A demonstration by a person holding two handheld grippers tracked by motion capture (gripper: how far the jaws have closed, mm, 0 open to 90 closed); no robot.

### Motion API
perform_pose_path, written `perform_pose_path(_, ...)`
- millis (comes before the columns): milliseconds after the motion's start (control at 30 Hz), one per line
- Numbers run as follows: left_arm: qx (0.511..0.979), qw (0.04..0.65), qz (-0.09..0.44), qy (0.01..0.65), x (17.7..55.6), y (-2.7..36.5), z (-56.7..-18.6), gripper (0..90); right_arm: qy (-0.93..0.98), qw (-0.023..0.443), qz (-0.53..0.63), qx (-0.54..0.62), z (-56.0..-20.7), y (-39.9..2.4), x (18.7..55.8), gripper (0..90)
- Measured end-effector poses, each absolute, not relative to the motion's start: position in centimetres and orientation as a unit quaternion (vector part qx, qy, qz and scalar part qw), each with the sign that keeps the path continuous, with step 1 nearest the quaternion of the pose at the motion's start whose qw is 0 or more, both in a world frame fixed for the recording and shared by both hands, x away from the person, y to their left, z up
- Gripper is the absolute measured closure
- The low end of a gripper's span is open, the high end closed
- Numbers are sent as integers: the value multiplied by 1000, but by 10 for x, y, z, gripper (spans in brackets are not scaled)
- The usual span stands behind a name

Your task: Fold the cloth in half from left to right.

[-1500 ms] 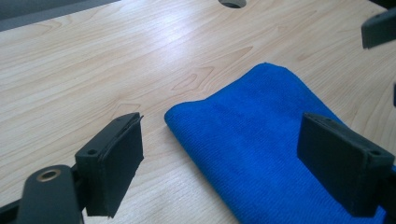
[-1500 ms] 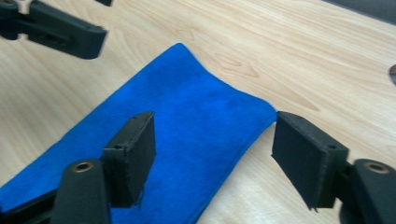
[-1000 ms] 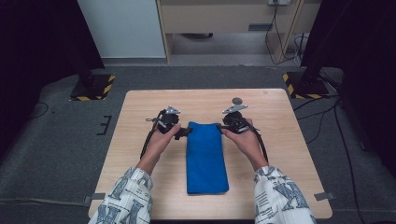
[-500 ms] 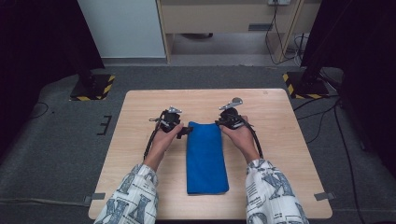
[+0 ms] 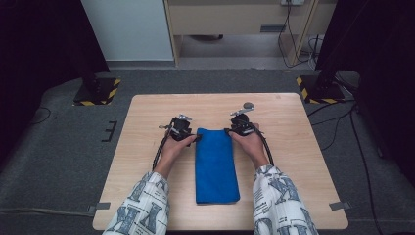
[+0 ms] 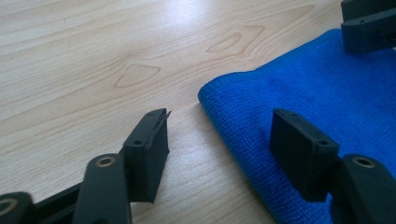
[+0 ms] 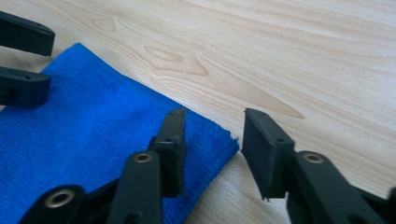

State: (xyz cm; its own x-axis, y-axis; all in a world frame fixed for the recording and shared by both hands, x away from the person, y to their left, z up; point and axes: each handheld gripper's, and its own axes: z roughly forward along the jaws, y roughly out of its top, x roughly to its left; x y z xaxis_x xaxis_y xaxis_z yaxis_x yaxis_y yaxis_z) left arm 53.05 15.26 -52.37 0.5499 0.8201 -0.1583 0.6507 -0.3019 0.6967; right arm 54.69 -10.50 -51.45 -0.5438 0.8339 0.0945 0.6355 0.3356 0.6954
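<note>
Folded blue terry cloth [image 5: 216, 165], long and rectangular, lying flat at centre of the light wooden bench [image 5: 147, 117] in the high view, long axis running from frame middle toward the bottom edge. Left hand-held gripper [image 5: 180, 129] just left of the cloth's upper left corner; right hand-held gripper [image 5: 242, 123] at its upper right corner. Patterned white-and-blue sleeves [image 5: 143, 210] entering from the bottom.

Left gripper view: left hand-held gripper [image 6: 219, 140] wide open, gripping nothing; left jaw over bare wood, right jaw above the blue cloth [image 6: 327, 88], cloth's corner in the gap.

Right gripper view: right hand-held gripper [image 7: 212, 140] open, moderate gap, holding nothing; left jaw over the cloth [image 7: 84, 135], right jaw over bare bench [image 7: 303, 56], frayed corner tip between them.
</note>
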Motion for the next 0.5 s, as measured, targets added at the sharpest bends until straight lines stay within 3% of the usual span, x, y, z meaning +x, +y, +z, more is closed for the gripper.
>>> perform_pose_path(367, 803, 367, 124, 453, 532, 147, -528, 461, 799, 129, 363, 461, -529, -100, 552, 505)
perform_pose_path(500, 808, 371, 115, 443, 531, 142, -528, 582, 805, 126, 361, 453, -529, -98, 551, 625)
